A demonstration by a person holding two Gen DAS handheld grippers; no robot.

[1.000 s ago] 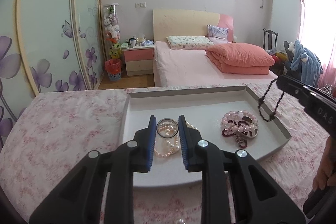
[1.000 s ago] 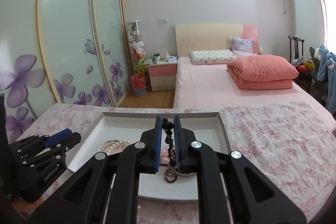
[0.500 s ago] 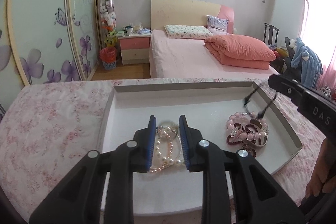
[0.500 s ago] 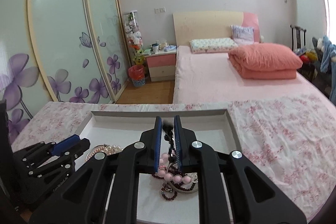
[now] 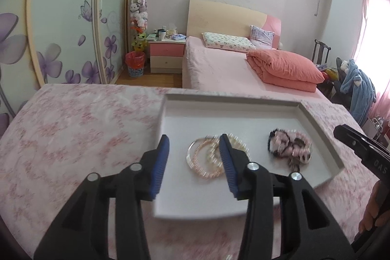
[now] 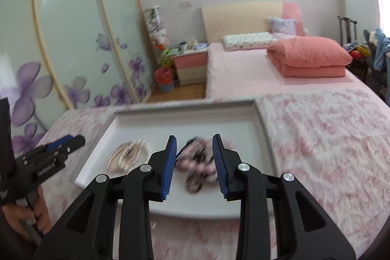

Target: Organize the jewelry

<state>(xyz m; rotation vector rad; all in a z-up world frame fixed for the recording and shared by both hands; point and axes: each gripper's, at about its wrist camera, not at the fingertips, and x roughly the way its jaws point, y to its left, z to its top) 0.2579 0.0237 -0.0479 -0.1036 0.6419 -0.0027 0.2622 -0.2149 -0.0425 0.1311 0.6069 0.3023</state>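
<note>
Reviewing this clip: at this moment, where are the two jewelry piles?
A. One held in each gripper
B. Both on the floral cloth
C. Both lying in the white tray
C: the pearl pile and pink bead pile lie in the white tray; both the left gripper and right gripper are open and empty.

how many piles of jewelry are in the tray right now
2. A pearl pile lies in the tray toward its left side, and a pink and dark bead pile lies toward its right side. Blur hides how many pieces each holds.
</note>
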